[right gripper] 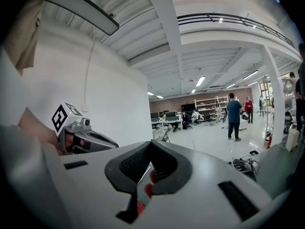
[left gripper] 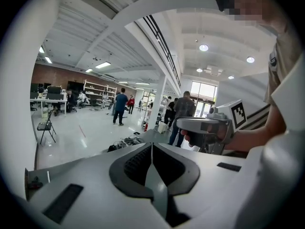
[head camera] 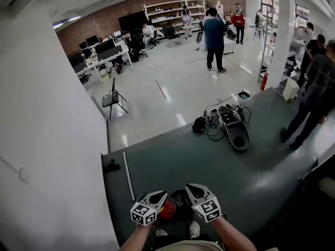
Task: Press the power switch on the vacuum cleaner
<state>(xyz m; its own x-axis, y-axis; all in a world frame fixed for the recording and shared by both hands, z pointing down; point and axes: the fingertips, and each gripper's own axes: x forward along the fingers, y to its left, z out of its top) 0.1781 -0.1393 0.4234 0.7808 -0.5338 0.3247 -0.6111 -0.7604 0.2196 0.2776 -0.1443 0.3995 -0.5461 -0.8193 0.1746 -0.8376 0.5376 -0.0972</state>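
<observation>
Red and black, the rounded plastic body of the vacuum cleaner (head camera: 168,210) sits on the dark grey floor (head camera: 209,166) right at your feet, at the bottom of the head view. Your two grippers cover most of it. Its power switch shows in no view, so I cannot tell whether it has been pressed. A pale slender tube (head camera: 128,175) runs from beside the body away from you and a little to the left. I judge this to be the cleaner's wand, so the machine's long axis would lie that way, pointing forward along the white wall (head camera: 47,140).

The body lies below and between your grippers. In the head view it is closer to the left gripper (left gripper: 151,146), whose edge overlaps the red. Yet that gripper's own view shows only grey floor through the slot behind its tips. The right gripper (right gripper: 151,143) shows red patches and the pale tube through its slot, so it seems aimed more nearly at the body. Both grippers are closed, tips meeting, with nothing held. Both look out across the room rather than down, so any press would call for tipping a closed tip down onto the body.

Well away across the floor, a black oval device (head camera: 236,132) lies among cables, and people (head camera: 214,35) stand beyond it.
</observation>
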